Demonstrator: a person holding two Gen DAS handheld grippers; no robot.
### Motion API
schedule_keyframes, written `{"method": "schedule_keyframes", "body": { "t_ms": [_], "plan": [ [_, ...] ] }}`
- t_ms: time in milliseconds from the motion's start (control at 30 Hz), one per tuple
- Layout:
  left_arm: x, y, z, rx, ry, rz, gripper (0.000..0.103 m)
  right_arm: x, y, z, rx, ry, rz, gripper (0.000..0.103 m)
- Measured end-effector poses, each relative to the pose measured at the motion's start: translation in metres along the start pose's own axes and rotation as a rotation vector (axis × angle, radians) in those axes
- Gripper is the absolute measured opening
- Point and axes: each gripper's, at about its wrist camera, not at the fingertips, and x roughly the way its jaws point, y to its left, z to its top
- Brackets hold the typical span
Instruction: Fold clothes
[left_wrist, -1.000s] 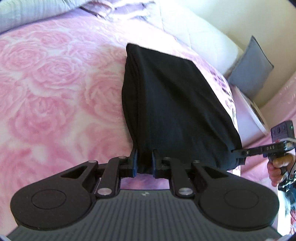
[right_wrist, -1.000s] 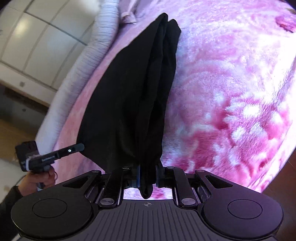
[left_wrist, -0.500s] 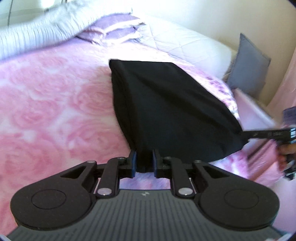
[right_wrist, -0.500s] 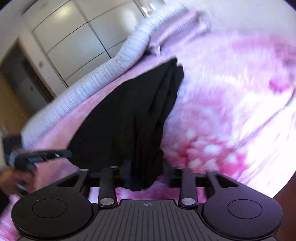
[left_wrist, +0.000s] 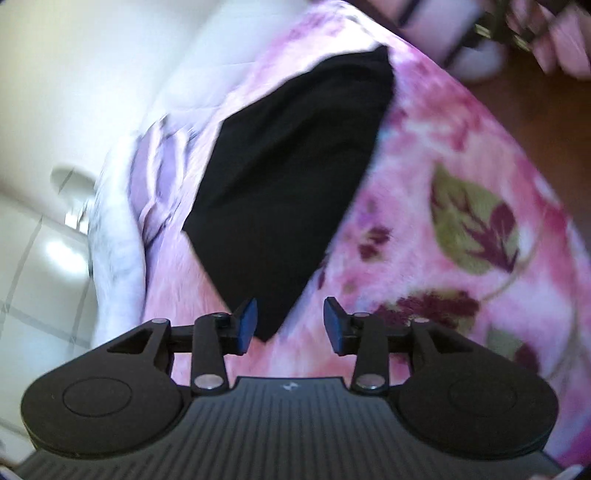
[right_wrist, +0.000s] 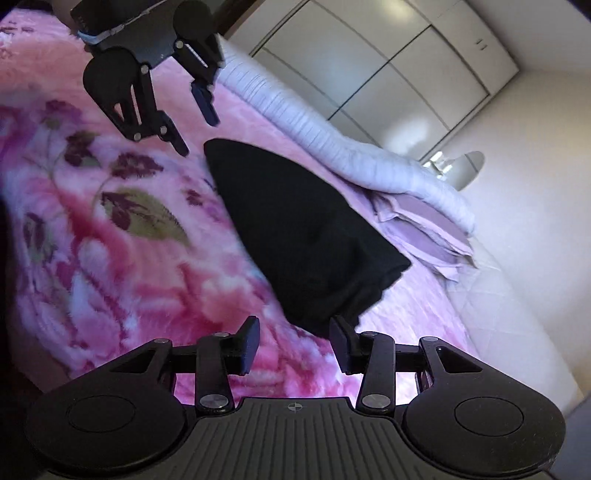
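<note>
A folded black garment (left_wrist: 295, 177) lies flat on the pink floral blanket (left_wrist: 461, 229). My left gripper (left_wrist: 290, 325) is open just above its near corner, nothing between the fingers. In the right wrist view the same black garment (right_wrist: 306, 236) lies ahead, and my right gripper (right_wrist: 293, 343) is open at its near edge, the right finger close beside the cloth. The left gripper (right_wrist: 197, 125) also shows there, open, hovering above the garment's far corner.
A rolled white quilt (right_wrist: 369, 162) and lilac pillows (right_wrist: 428, 229) lie beyond the garment. White wardrobe doors (right_wrist: 388, 74) stand behind the bed. Brown floor (left_wrist: 535, 110) shows past the bed's edge.
Both grippers were shut on the hanging black garment; they have opened and let it go. The garment now lies on the blanket, and both views have swung round.
</note>
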Motion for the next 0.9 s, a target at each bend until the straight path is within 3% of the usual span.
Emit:
{"method": "schedule_keyframes", "body": {
  "t_ms": [67,100,233,267,467,567,833,867,900],
  "plan": [
    [0.004,-0.009,0.004,0.088,-0.002,0.013,0.036,0.021,-0.017,0.001,0.157,0.022,0.068,0.025],
    [0.006,-0.014,0.005,0.131,-0.003,0.02,0.036,0.03,-0.029,0.002,0.264,0.029,0.11,0.023],
    [0.014,-0.032,0.012,0.306,-0.006,0.046,0.034,0.054,-0.056,-0.005,0.531,0.033,0.156,0.022],
    [0.016,-0.031,0.012,0.31,-0.009,0.043,0.034,0.06,-0.063,-0.006,0.597,0.034,0.168,0.022],
    [0.02,-0.02,0.007,0.272,-0.035,0.008,0.032,0.062,-0.075,-0.018,0.743,0.03,0.199,0.022],
    [0.019,-0.018,0.004,0.258,-0.049,0.006,0.032,0.042,-0.091,-0.027,0.846,0.007,0.184,0.022],
    [0.019,-0.016,0.003,0.223,-0.056,0.007,0.03,0.039,-0.093,-0.023,0.814,0.014,0.22,0.022],
    [0.019,-0.015,0.003,0.222,-0.055,0.005,0.03,0.04,-0.094,-0.023,0.822,0.02,0.219,0.009],
    [0.019,-0.015,0.003,0.222,-0.055,0.003,0.03,0.039,-0.098,-0.026,0.822,0.025,0.21,0.006]
  ]
}}
